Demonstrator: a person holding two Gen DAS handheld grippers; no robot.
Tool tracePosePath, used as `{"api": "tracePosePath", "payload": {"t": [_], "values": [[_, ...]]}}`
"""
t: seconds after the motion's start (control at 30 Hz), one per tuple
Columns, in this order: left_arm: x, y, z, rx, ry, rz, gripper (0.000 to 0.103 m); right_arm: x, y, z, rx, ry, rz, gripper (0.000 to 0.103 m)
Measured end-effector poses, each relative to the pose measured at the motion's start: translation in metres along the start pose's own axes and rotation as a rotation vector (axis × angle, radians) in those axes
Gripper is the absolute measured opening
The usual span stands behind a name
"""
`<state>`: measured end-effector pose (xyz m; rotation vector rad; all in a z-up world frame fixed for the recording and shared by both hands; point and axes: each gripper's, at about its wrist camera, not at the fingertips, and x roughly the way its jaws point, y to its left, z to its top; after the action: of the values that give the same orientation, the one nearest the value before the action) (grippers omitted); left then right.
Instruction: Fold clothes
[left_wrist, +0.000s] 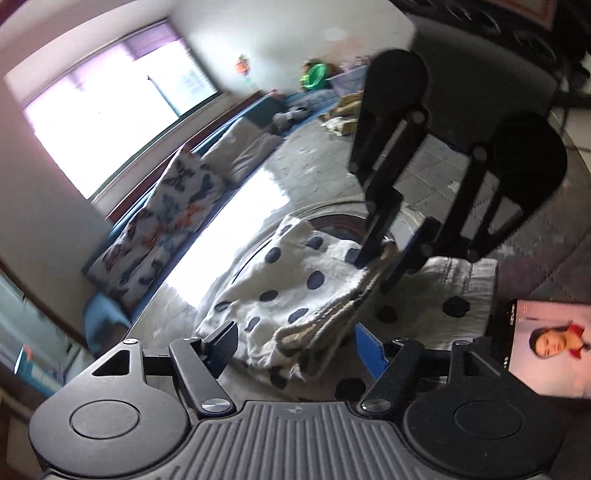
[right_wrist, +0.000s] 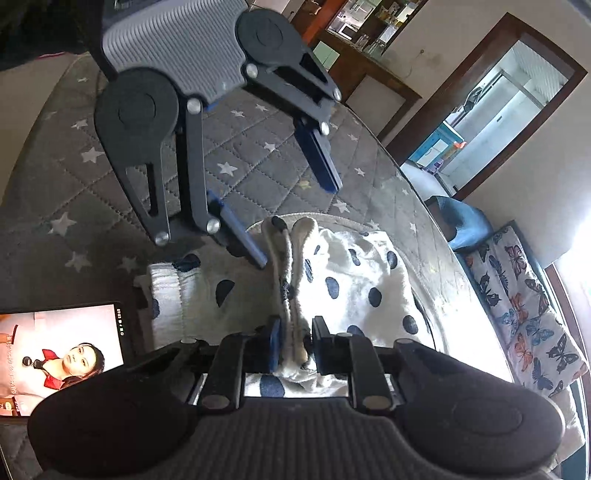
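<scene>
Blue-padded fingers (right_wrist: 275, 345) of the right gripper (right_wrist: 293, 345) clamp the bunched edge of the spotted cloth (right_wrist: 354, 280); the left gripper (right_wrist: 295, 345) is spread wide just above that cloth, which lies on the grey quilted mat (right_wrist: 236, 162) beside a phone (right_wrist: 59, 354)

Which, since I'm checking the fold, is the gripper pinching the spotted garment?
The right gripper: its fingers pinch the spotted garment's folded edge; the left gripper hangs open.

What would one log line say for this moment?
step: folding | right gripper: shut on spotted cloth edge | left gripper: open, holding nothing | tablet: beside cloth
</scene>
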<state>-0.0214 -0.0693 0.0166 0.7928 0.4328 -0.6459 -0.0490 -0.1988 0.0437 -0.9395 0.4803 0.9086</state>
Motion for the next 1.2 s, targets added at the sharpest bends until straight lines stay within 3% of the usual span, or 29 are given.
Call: {"api": "tracePosePath", "payload": {"t": [0.2, 0.27, 0.33, 0.4, 0.47, 0.53, 0.63, 0.7, 0.77, 0.9, 1.03, 1.2], "values": [[0.025, -0.003, -0.008, 0.078, -0.004, -0.05, 0.07, -0.003, -0.002, 0.0, -0.004, -0.007, 0.006, 0.016], [0.03, 0.001, -0.01, 0.058, -0.006, -0.07, 0.062, -0.003, -0.002, 0.0, -0.005, -0.007, 0.01, 0.016], [0.034, 0.006, -0.012, 0.032, -0.006, -0.091, 0.041, -0.001, -0.003, 0.0, 0.001, -0.003, 0.014, 0.016], [0.038, 0.011, -0.014, 0.006, -0.005, -0.112, 0.029, 0.0, -0.004, -0.001, 0.006, 0.0, 0.016, 0.018], [0.042, 0.016, -0.016, -0.02, -0.005, -0.133, 0.022, 0.002, -0.004, -0.001, 0.008, -0.001, 0.012, 0.02], [0.043, 0.017, -0.016, -0.028, -0.009, -0.136, 0.02, 0.005, -0.004, -0.001, 0.01, 0.001, 0.011, 0.021], [0.041, 0.015, -0.014, -0.026, -0.015, -0.129, 0.019, 0.01, -0.003, -0.003, 0.016, 0.011, 0.004, 0.037], [0.039, 0.013, -0.013, -0.019, -0.014, -0.128, 0.019, 0.013, -0.003, -0.004, 0.015, 0.014, 0.0, 0.036], [0.038, 0.012, -0.013, -0.014, -0.012, -0.122, 0.02, 0.012, -0.002, -0.004, 0.013, 0.013, 0.006, 0.026], [0.036, 0.008, -0.013, -0.004, -0.001, -0.108, 0.026, 0.011, 0.0, -0.005, -0.011, 0.014, -0.01, 0.022], [0.031, 0.005, -0.01, -0.014, -0.015, -0.096, 0.02, 0.004, -0.001, -0.006, -0.022, 0.001, -0.038, 0.016], [0.008, 0.002, 0.0, -0.04, -0.039, -0.066, 0.019, -0.017, 0.005, -0.007, -0.061, -0.037, -0.062, 0.015]]}}
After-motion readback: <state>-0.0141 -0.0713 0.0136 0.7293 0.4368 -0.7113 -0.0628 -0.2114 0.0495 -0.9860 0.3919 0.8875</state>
